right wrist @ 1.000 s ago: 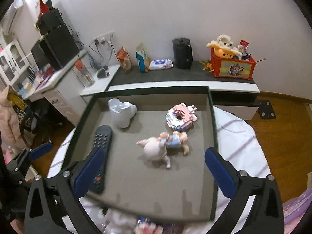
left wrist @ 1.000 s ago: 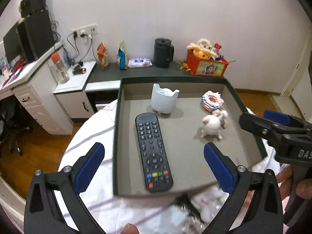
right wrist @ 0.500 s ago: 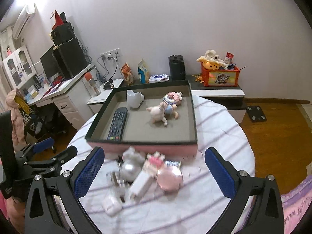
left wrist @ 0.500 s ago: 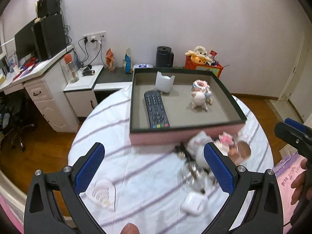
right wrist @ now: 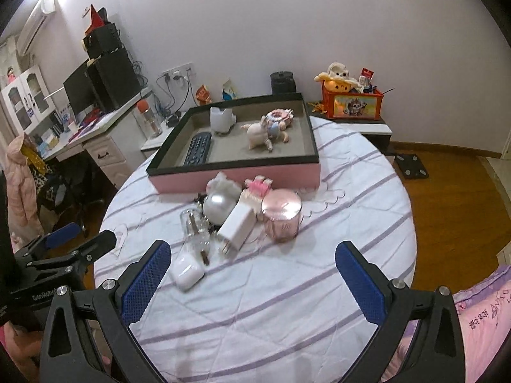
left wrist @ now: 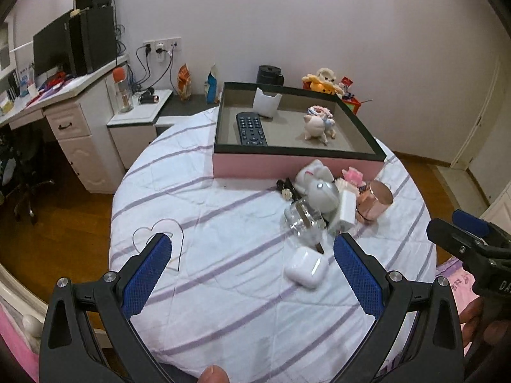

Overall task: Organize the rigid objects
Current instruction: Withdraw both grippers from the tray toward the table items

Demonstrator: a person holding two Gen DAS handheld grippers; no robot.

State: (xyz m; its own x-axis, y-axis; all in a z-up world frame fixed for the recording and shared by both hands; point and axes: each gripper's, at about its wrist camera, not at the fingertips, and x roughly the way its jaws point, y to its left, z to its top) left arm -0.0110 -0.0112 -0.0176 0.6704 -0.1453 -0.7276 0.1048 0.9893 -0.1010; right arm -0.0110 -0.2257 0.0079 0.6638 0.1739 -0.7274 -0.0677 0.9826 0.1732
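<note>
Both your left gripper (left wrist: pixel 252 274) and right gripper (right wrist: pixel 252 274) hang with jaws wide apart, empty. The glossy white earbud case (right wrist: pixel 187 275) lies nearest on the striped surface (right wrist: pixel 287 303): light, rigid, likely slippery; grip its flat sides.

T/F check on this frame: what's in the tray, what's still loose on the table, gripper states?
1. The remote lies inside the tray. True.
2. The earbud case is in the tray. False: it lies on the tablecloth, outside.
3. The left gripper is shut on an object. False: open, empty.
4. The pink jar stands outside the tray. True.
5. The right gripper is open. True.
</note>
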